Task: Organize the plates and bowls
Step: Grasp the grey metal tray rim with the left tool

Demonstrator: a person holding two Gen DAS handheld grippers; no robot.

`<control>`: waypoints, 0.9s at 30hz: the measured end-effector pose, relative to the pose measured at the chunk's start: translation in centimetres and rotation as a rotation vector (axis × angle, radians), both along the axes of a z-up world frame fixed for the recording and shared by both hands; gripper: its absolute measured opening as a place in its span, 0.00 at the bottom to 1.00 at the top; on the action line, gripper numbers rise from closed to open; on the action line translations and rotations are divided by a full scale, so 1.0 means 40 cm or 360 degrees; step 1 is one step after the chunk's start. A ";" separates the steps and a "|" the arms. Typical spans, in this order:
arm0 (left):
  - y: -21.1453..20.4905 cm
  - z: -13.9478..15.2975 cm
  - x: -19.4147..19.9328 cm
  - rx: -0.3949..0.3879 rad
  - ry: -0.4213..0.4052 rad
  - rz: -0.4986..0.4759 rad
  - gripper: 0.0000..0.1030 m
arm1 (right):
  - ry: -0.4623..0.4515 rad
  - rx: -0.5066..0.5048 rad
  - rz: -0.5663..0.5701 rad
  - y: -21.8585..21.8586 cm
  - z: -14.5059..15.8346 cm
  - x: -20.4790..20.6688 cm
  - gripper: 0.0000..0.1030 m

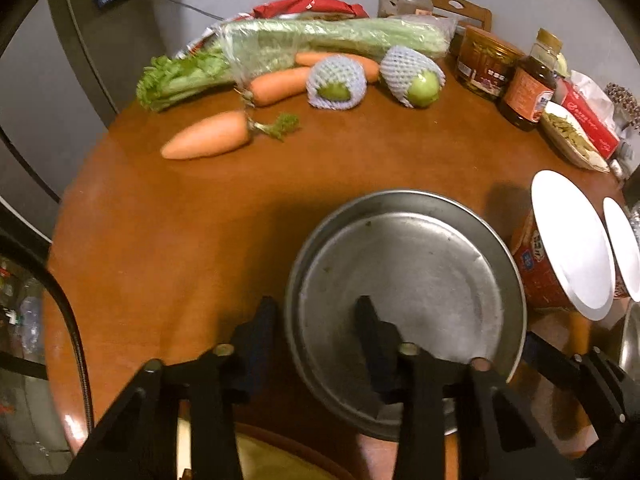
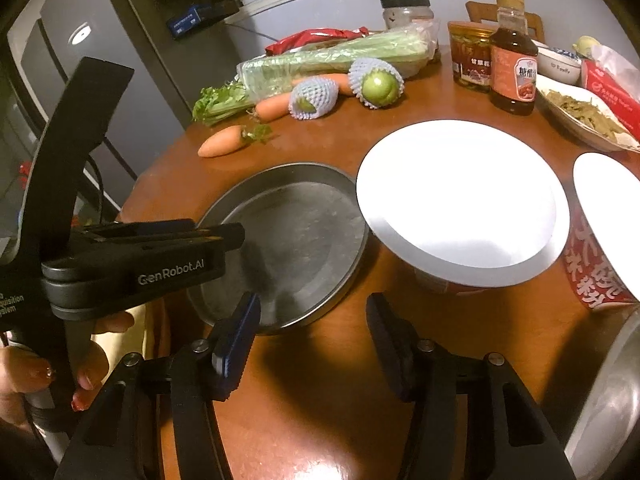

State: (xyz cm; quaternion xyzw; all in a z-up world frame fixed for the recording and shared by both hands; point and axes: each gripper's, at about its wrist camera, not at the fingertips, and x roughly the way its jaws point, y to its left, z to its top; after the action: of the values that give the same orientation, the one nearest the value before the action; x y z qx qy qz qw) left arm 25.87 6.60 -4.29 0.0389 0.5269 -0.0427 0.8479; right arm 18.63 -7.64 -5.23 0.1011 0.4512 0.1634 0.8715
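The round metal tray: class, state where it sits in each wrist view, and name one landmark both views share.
Left wrist: round metal tray lower centre-right, straddled by the left tool.
Right wrist: tray centre-left, beside the white-lidded cup.
Shared landmark: the lone carrot beyond the tray.

Round, shallow, empty metal plate [image 1: 404,280] flat on the table, beside two white-lidded instant-noodle bowls [image 2: 460,200].

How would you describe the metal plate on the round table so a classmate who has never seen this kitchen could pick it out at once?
Start at the round wooden table and look to its near edge, left of the two white-lidded paper bowls. There lies the metal plate, with the left gripper straddling its rim. It is the only grey, shallow, empty dish beside those bowls.
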 end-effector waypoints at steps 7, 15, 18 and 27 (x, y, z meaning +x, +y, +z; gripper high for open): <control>0.003 0.023 -0.017 0.0020 -0.0053 -0.0007 0.31 | -0.0045 -0.0012 0.0040 0.021 0.007 0.004 0.45; 0.028 0.092 -0.043 -0.0041 -0.0151 0.0003 0.31 | -0.0100 0.0030 0.0028 0.028 0.045 -0.006 0.45; 0.037 0.127 -0.054 -0.0054 -0.0200 0.0010 0.31 | -0.0135 0.0035 0.0032 0.033 0.068 -0.011 0.45; 0.067 0.207 -0.111 -0.0064 -0.0312 0.0039 0.31 | -0.0273 0.0033 0.0074 0.054 0.159 -0.052 0.46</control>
State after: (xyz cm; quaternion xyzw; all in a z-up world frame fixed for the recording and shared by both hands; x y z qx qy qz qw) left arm 21.45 9.29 4.00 0.0193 0.4409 -0.0388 0.8965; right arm 16.54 -5.48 1.14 0.0853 0.3755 0.1964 0.9018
